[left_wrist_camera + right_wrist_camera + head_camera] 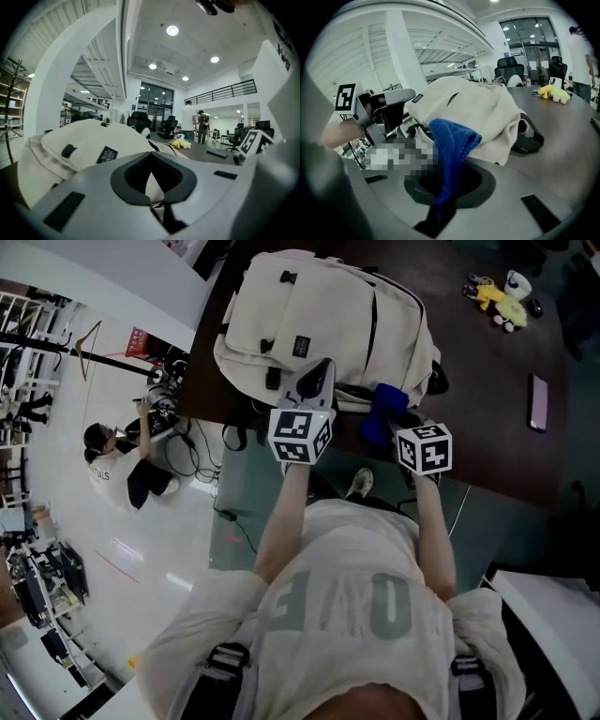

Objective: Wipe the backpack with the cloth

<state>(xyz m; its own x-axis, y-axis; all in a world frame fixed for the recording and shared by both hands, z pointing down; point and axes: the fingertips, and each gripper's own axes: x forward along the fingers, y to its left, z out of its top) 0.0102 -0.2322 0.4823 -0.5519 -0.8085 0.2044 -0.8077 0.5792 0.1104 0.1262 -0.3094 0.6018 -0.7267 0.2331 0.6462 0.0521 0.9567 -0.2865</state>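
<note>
- The backpack (319,324) lies flat on the desk (487,362) with its front face up. It is straight ahead of both grippers, and its near edge faces them.
- The right gripper (440,211) is clamped on the cloth (452,150). The blue fabric stands up out of the jaws and folds over ahead of them.
- From the right gripper the backpack is ahead and a little to the left, just past the tip of the cloth. I cannot tell whether the cloth touches the fabric yet.
- The left gripper (157,206) has its jaws together. Its tip is at the near edge of the backpack, left of the cloth. Whether it pinches any fabric there I cannot tell.
- The backpack appears to lie with its longer side across the line both grippers point along.
- The right gripper carries the cloth and is beside the backpack's right end, so the wiping likely falls to it. The left gripper is placed to steady the bag.
- The coming stroke probably needs the cloth pushed forward and down onto the top face, then swept leftward along its length.
</note>
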